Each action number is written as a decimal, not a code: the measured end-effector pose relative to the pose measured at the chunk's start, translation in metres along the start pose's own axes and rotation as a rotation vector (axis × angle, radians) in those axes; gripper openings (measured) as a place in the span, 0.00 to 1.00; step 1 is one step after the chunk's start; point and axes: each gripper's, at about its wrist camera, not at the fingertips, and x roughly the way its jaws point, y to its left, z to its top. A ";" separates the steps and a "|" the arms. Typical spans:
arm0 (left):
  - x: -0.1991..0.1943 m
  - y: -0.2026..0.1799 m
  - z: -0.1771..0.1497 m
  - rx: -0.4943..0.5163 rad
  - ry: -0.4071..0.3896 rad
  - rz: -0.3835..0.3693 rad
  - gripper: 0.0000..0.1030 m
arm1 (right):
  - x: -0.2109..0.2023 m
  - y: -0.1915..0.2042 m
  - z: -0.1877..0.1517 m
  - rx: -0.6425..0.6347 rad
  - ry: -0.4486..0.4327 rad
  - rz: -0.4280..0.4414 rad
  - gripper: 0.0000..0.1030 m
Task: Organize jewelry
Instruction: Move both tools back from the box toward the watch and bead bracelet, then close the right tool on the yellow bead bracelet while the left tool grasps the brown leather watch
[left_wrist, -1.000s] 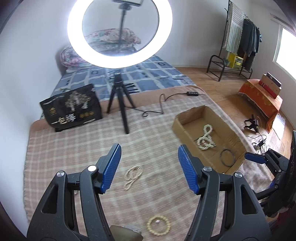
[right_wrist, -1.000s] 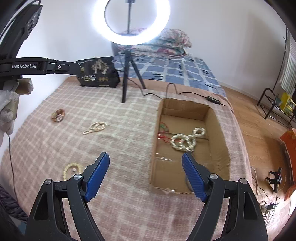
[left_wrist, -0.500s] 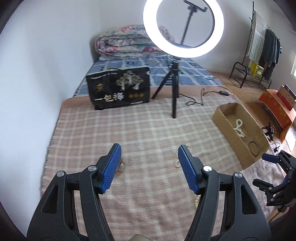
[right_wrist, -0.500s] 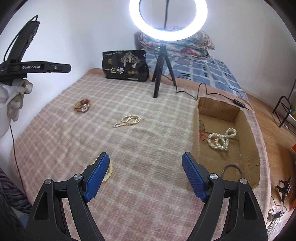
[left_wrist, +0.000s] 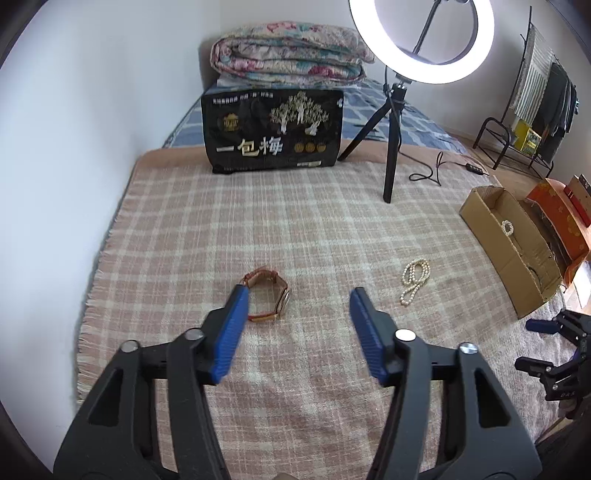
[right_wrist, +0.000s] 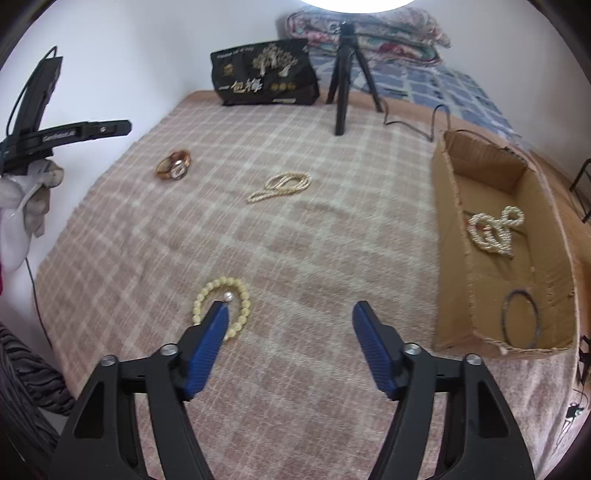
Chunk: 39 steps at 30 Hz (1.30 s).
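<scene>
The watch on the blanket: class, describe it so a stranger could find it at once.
Start at the pink checked blanket, on the side away from the open cardboard box. There, by the left gripper, lies a brown-strapped wristwatch. Unlike the cream pearl necklace, it is a leather band, not beads.

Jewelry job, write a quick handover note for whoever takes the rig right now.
Left gripper: open, empty, near the watch.
Right gripper: open, empty, left finger over the bead bracelet.
Done: white pearl necklace and dark ring lie in the cardboard box.
Left: watch, bead bracelet and pearl strand lie on the plaid blanket; all go in the box.
</scene>
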 end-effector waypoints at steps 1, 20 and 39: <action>0.004 0.001 0.000 -0.005 0.011 -0.008 0.50 | 0.004 0.001 0.000 0.001 0.013 0.014 0.53; 0.074 0.009 -0.010 0.029 0.160 -0.008 0.39 | 0.066 0.017 -0.006 0.027 0.161 0.131 0.14; 0.106 0.006 -0.010 0.061 0.206 0.031 0.26 | 0.086 0.024 0.001 -0.010 0.184 0.072 0.06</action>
